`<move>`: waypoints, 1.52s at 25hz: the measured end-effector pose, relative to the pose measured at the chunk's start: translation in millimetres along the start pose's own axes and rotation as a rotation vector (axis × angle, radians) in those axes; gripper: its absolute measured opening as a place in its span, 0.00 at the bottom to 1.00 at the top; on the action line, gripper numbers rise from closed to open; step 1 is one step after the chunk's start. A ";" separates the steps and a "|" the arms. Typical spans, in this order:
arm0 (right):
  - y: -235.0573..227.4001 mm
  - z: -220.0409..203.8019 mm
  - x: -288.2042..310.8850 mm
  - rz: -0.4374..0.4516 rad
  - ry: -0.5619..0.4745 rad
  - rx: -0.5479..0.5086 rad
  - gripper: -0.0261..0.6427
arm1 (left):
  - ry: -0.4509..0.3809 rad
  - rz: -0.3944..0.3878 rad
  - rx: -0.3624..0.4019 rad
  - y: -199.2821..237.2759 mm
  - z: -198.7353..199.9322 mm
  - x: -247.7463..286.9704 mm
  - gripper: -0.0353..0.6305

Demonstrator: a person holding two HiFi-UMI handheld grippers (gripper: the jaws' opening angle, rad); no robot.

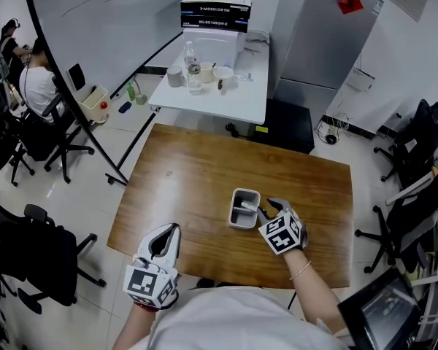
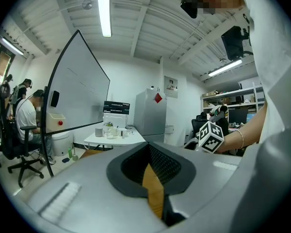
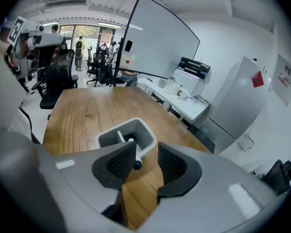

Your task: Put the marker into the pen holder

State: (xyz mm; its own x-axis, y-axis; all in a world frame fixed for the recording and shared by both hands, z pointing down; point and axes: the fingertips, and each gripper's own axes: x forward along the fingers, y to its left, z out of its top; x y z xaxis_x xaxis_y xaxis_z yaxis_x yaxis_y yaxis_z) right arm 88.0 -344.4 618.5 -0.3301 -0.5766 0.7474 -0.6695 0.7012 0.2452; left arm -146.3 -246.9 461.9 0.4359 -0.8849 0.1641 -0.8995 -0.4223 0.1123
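Right gripper sits at the pen holder's near side with its 2 jaws a narrow gap apart – nothing clamped. In the right gripper view the marker has its white body down inside the pen holder and leans over the rim, its dark end poking out between the jaws, just beside the left pad and clear of the right one. The head view shows the marker slanting inside the grey holder on the wooden table. Left gripper hangs over the table's near-left edge, well apart, jaw tips together on nothing – the left gripper view shows the same.
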 end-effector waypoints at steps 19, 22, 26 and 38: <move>23.7 -27.9 -114.7 -0.184 -0.242 0.355 0.23 | 0.022 -0.188 -0.025 -18.6 -5.2 -11.9 0.06; 40.1 -30.2 -151.5 -0.227 -0.318 0.413 0.23 | 0.045 -0.232 -0.021 -20.5 -13.0 -25.0 0.06; 63.2 -31.0 -196.6 -0.265 -0.396 0.421 0.23 | 0.028 -0.223 -0.005 -21.0 -7.1 -41.9 0.06; 165.7 -102.7 -320.5 -0.253 -0.491 0.412 0.22 | -0.037 -0.111 -0.039 -104.2 -32.1 -184.7 0.06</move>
State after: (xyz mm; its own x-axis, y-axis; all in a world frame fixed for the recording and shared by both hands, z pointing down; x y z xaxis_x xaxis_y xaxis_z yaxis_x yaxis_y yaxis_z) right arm 151.2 -0.4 483.0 -0.3285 -0.8931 0.3074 -0.9319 0.3594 0.0481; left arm -132.2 -33.2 451.3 0.5306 -0.8402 0.1120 -0.8437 -0.5107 0.1658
